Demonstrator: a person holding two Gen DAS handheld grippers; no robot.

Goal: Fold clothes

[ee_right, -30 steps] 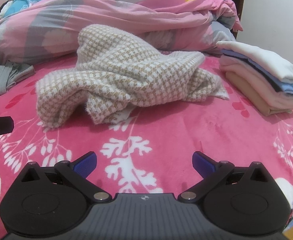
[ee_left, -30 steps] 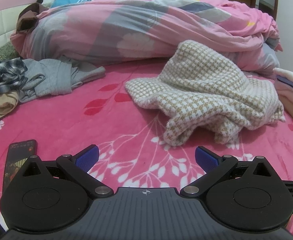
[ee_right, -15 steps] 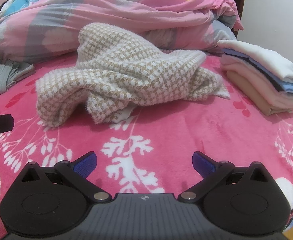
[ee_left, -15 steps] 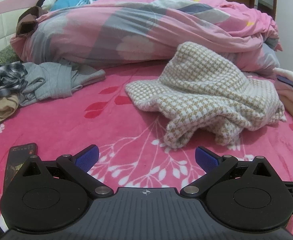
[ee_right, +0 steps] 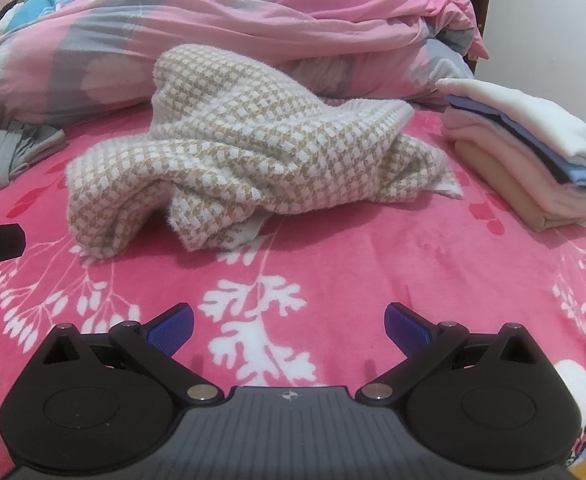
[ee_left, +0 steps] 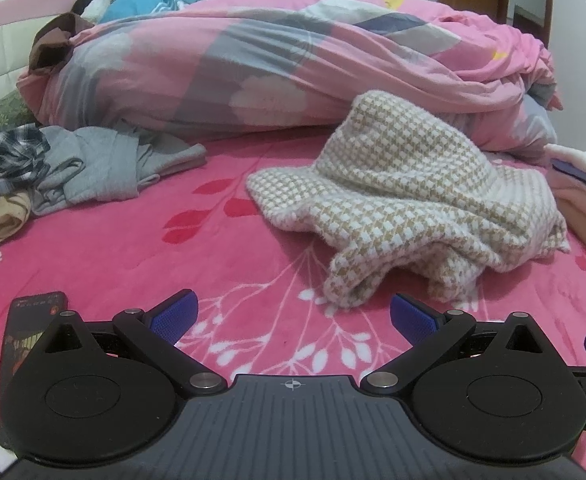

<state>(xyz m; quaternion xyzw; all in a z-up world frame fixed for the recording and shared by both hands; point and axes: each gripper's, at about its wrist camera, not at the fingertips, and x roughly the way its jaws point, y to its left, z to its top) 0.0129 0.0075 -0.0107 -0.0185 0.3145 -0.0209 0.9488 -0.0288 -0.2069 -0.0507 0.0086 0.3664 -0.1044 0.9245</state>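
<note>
A crumpled beige-and-white houndstooth sweater (ee_left: 409, 208) lies in a heap near the middle of the bed (ee_left: 233, 264), on its pink floral cover, leaning against the rolled pink duvet (ee_left: 253, 76) along the far edge. The left claw (ee_left: 293, 316) and the right claw (ee_right: 289, 328) both hover low over the near edge, each with blue-tipped fingers (ee_right: 173, 328) spread wide and holding nothing, well apart from the sweater. A stack of folded clothes (ee_right: 533, 152) sits at the right edge, loose grey and plaid garments (ee_left: 73, 164) lie toward the left edge, and a phone (ee_left: 25, 320) rests at the near left.
</note>
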